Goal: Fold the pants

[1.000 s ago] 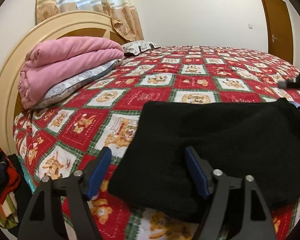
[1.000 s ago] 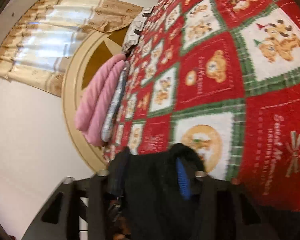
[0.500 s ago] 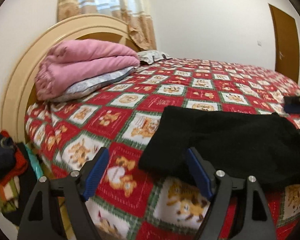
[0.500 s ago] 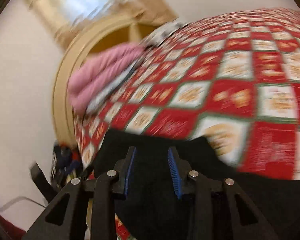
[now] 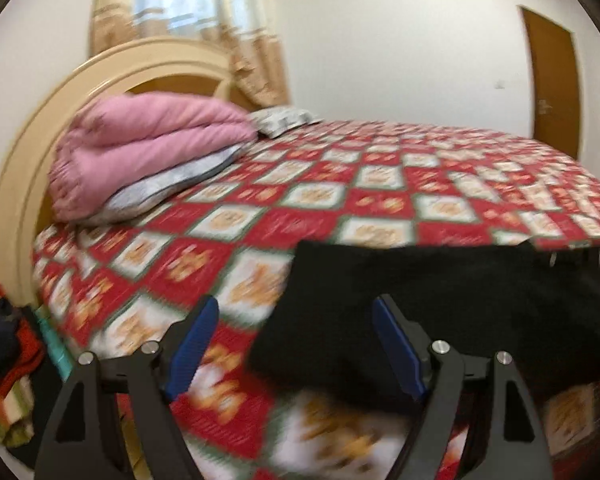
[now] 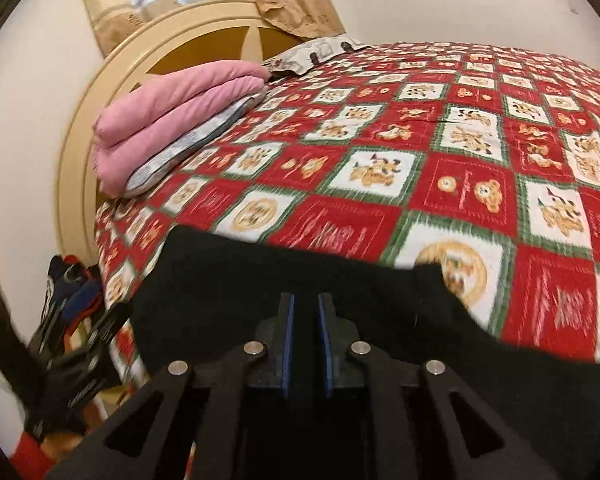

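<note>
The black pants [image 5: 440, 304] lie folded in a flat block on the red patchwork bedspread [image 5: 308, 224], near the bed's front edge. My left gripper [image 5: 296, 344] is open and empty, pulled back just before the pants' left end. In the right wrist view the pants [image 6: 340, 276] fill the lower middle. My right gripper [image 6: 304, 320] hovers over them with its blue pads close together and a narrow gap between; no cloth shows in the gap. The left gripper shows blurred at the lower left of the right wrist view [image 6: 60, 352].
A folded pink blanket [image 5: 140, 148] lies on a grey pillow [image 5: 168, 188] by the cream headboard [image 5: 28, 160]. A pile of clothes [image 5: 4, 364] sits beside the bed at left. A brown door [image 5: 552, 80] is at the far right.
My left gripper has drawn back from the pants, still open. My right gripper let go of the cloth, swung upright over the pants, and its jaws have narrowed.
</note>
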